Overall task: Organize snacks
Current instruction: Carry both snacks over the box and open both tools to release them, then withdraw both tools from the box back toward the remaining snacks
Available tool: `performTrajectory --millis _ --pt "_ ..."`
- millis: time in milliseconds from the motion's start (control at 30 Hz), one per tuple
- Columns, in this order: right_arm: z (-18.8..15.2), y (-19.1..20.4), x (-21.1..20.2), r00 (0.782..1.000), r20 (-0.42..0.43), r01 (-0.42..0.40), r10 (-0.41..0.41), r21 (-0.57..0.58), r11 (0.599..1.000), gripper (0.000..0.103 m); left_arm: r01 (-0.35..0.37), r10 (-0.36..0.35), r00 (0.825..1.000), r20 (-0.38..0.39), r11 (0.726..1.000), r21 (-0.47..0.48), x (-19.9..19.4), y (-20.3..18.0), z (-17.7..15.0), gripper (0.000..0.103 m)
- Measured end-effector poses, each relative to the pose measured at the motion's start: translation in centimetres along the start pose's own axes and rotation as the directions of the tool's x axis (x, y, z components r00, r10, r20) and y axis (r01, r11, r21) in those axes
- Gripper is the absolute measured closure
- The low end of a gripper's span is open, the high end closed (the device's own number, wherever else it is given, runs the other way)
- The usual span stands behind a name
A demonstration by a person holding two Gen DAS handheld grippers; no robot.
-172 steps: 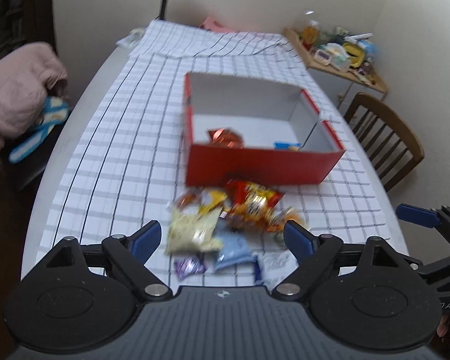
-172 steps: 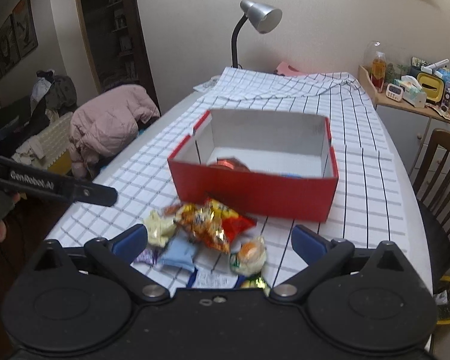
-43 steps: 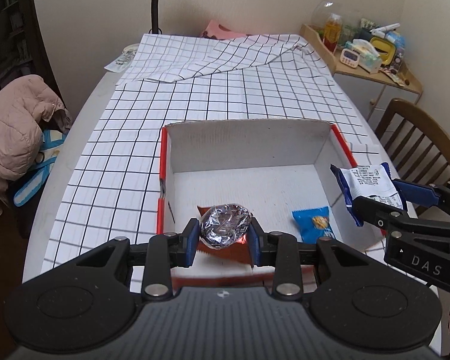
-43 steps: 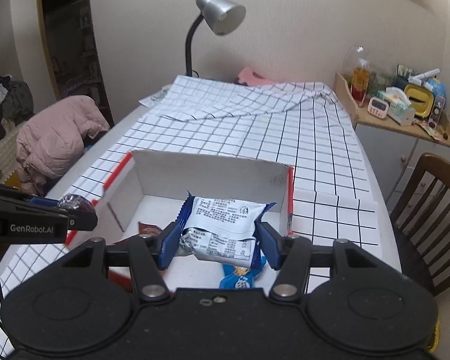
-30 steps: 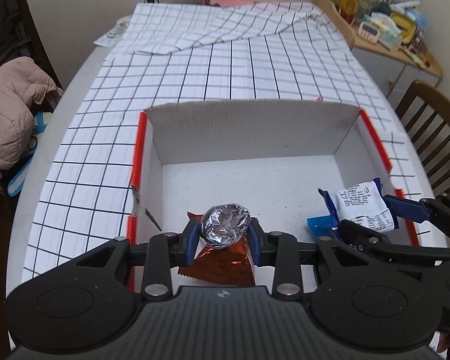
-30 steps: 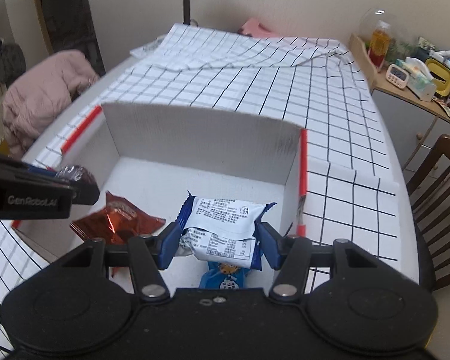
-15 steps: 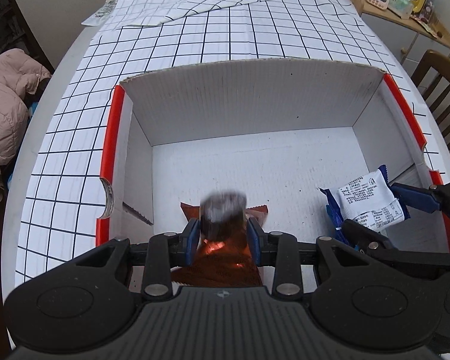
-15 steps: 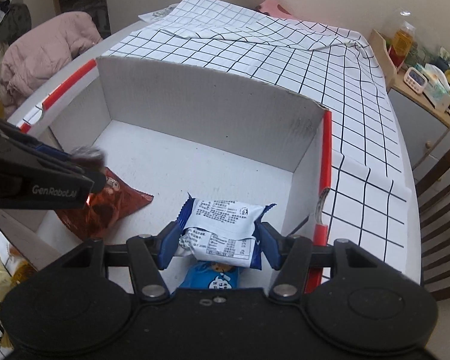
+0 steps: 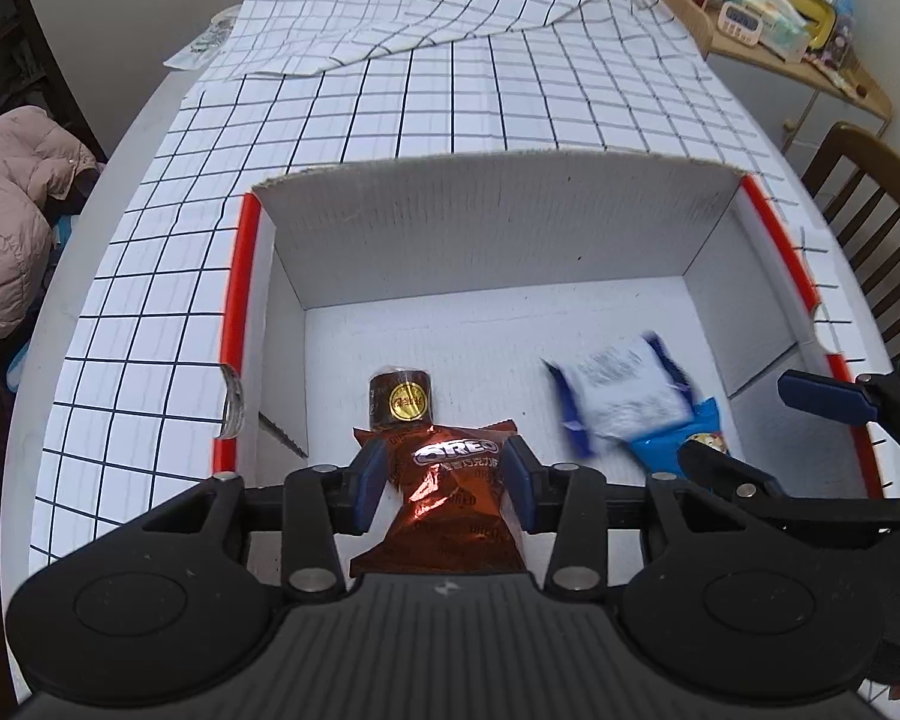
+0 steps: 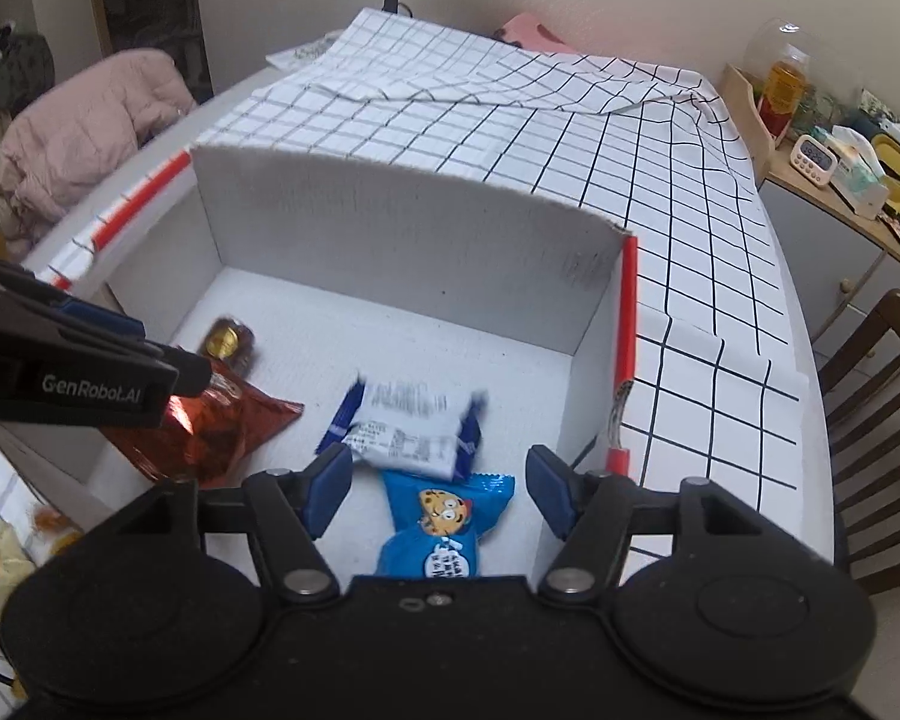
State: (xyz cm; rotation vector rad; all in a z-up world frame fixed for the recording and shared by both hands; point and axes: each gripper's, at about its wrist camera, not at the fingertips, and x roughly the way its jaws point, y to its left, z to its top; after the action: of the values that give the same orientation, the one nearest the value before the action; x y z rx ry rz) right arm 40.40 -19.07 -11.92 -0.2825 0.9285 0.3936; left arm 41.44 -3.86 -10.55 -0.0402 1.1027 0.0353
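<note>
A red-edged white cardboard box [image 9: 498,228] sits on the checked tablecloth. Inside lie an orange Oreo packet [image 9: 444,498], a small dark foil-wrapped snack [image 9: 401,397] just beyond it, a white-and-blue packet [image 9: 621,387], blurred as it drops, and a blue cartoon packet [image 10: 441,531]. My left gripper [image 9: 444,474] is open and empty over the Oreo packet. My right gripper [image 10: 438,489] is open and empty over the blue packet, with the white-and-blue packet [image 10: 408,423] just ahead of it. The foil snack [image 10: 229,341] also shows in the right wrist view.
A wooden chair [image 9: 870,204] stands at the table's right side. A pink jacket [image 9: 6,240] lies off the left edge. A cluttered side shelf [image 10: 834,162] stands at the back right. More loose snacks [image 10: 24,540] lie on the cloth in front of the box.
Both grippers have opened over the box. The foil-wrapped snack has dropped from the left gripper onto the box floor, and the white-and-blue packet has fallen from the right gripper.
</note>
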Motion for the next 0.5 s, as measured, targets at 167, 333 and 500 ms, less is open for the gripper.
performTrajectory --millis 167,333,500 --pt "-0.3 -0.2 -2.2 0.999 0.039 -0.026 0.024 0.037 0.999 0.032 0.028 -0.028 0.999 0.031 1.0 -0.006 -1.9 0.4 -0.8 0.06" --pt "-0.6 0.0 -4.7 0.996 0.082 -0.046 0.04 0.071 0.996 0.026 0.053 -0.052 0.996 0.067 0.999 -0.006 -4.2 0.9 -1.8 0.059" --pt "-1.3 0.6 -7.4 0.991 0.124 -0.066 0.054 0.094 0.993 0.022 0.064 -0.065 0.992 0.106 0.998 0.008 -6.8 1.1 -3.0 0.057"
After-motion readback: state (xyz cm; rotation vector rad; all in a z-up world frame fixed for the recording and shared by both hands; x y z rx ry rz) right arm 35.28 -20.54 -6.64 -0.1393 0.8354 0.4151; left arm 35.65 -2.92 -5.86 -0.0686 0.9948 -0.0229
